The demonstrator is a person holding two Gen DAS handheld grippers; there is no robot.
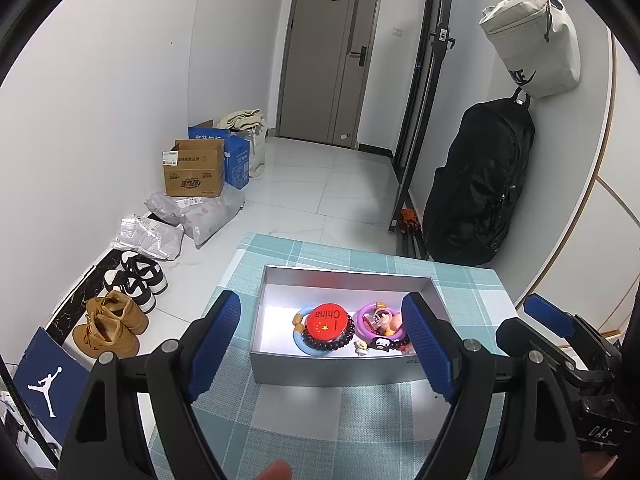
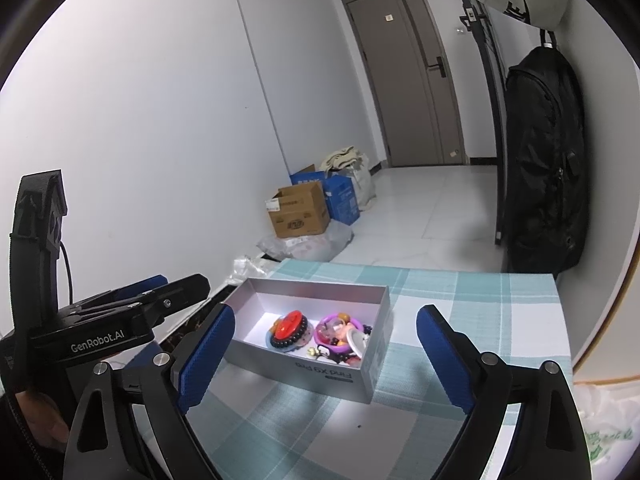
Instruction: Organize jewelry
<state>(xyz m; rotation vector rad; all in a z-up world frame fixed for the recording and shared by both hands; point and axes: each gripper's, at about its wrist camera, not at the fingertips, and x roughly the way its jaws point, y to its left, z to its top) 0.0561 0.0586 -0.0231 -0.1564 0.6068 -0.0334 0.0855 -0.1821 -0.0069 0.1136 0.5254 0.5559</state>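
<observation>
checked tablecloth bears grey box of jewelry, both grippers open beside it

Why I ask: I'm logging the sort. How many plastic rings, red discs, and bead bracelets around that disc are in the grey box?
Plastic rings: 2 (blue-and-orange ring, purple ring)
Red China disc: 1
Dark bead bracelet around the disc: 1
Total: 4

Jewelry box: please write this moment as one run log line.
box: open, on table | jewelry: inside | left tool: open, empty | right tool: open, empty
</observation>
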